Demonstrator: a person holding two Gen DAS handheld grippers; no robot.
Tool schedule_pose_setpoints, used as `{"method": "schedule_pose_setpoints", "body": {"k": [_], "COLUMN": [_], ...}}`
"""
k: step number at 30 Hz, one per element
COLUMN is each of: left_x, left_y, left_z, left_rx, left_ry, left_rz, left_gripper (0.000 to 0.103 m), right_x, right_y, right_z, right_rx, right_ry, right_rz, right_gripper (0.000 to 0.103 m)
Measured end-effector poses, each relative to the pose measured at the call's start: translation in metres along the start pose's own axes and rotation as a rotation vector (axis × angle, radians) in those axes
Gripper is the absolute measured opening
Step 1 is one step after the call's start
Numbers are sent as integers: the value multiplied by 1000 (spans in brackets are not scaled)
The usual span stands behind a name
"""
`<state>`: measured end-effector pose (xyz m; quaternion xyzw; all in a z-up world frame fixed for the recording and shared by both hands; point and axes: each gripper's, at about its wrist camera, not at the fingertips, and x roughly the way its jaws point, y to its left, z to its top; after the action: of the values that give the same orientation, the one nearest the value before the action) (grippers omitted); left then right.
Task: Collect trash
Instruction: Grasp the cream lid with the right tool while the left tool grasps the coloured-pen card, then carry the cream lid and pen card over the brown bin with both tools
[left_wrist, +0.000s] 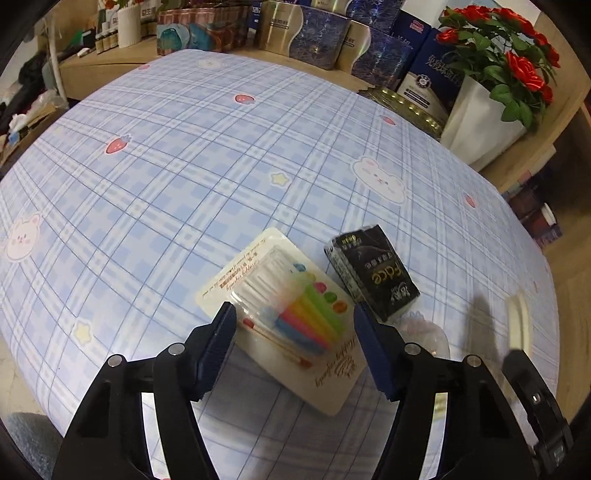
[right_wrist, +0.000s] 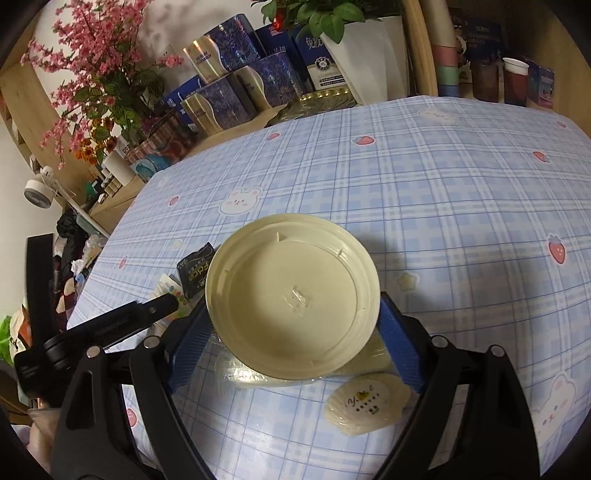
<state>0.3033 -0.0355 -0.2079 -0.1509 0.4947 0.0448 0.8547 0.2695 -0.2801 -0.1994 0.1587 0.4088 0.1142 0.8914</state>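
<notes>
The checked tablecloth (left_wrist: 184, 155) fills both views. In the right wrist view, centre frame, the right gripper (right_wrist: 291, 325) is clamped across a cream plastic lid (right_wrist: 295, 299), its rim held between the blue pads, with a shell-shaped packet (right_wrist: 365, 404) lying below it. In the left wrist view, lower centre, the left gripper (left_wrist: 295, 336) stands apart, straddling a blister pack of candles (left_wrist: 284, 317); a black tissue packet (left_wrist: 373, 273) sits just beside. I'd say pickup is underway: next, close squarely on the flat pack's edges.
</notes>
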Motion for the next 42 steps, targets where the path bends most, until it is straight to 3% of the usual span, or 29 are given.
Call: {"method": "schedule_pose_setpoints", "body": {"k": [3, 5, 6, 9, 17, 24, 37, 42], "left_x": [6, 8, 8, 7, -5, -20, -42, -37], "left_y": [-7, -9, -9, -6, 7, 23, 36, 35], "left_z": [4, 4, 5, 1, -23, -46, -60, -63], "left_rx": [29, 60, 81, 144, 448, 612, 561, 519], "left_ry": [-16, -31, -42, -50, -20, 25, 15, 30], "left_rz": [47, 81, 89, 49, -133, -205, -247, -197], "left_gripper": [63, 50, 49, 47, 46, 46, 44, 47], "right_x": [-3, -5, -6, -10, -23, -33, -51, -56], "right_y": [-3, -4, -5, -7, -1, 9, 23, 25], "right_z": [0, 0, 0, 0, -7, -20, -40, -46], "right_rx": [3, 4, 5, 3, -33, -47, -63, -62], "right_ry": [-5, -9, -10, -19, -43, -48, -54, -56], "right_rz": [0, 1, 0, 0, 10, 25, 17, 16], "right_gripper": [85, 85, 85, 85, 85, 85, 85, 85]}}
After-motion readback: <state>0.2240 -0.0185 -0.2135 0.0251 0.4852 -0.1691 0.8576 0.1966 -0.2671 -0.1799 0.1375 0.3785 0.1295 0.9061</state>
